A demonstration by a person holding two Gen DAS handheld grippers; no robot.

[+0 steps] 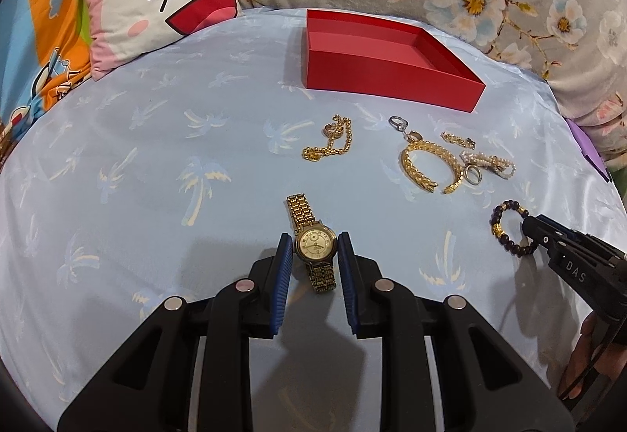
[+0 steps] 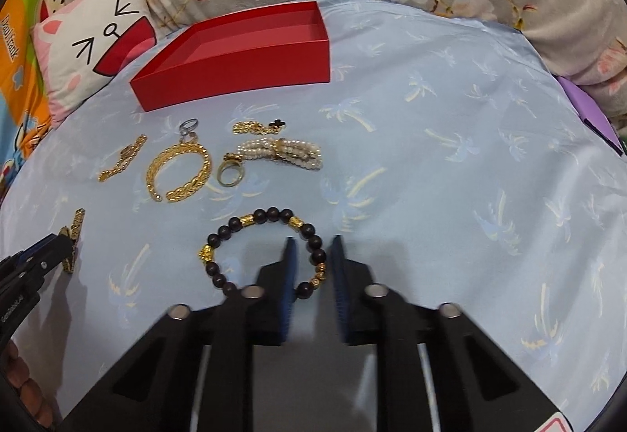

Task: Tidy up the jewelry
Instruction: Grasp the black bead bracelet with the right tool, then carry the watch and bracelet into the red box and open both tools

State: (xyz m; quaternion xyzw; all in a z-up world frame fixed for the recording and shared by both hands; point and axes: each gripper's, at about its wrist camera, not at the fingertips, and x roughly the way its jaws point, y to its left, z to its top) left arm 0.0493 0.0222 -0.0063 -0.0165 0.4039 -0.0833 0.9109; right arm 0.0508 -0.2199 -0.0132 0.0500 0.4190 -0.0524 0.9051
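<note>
On the blue palm-print sheet, the left gripper point(image 1: 315, 249) is straddling the gold wristwatch point(image 1: 316, 244), jaws apart. The right gripper point(image 2: 312, 251) is spread around the dark beaded bracelet point(image 2: 266, 253), apparently not clamping. Behind both, the red box point(image 1: 386, 69) is sitting.

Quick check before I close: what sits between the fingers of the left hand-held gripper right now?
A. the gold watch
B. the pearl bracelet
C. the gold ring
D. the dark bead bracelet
A: in the left wrist view the gold watch lies with its dial between the open fingers of the left hand-held gripper, on the blue sheet.
</note>
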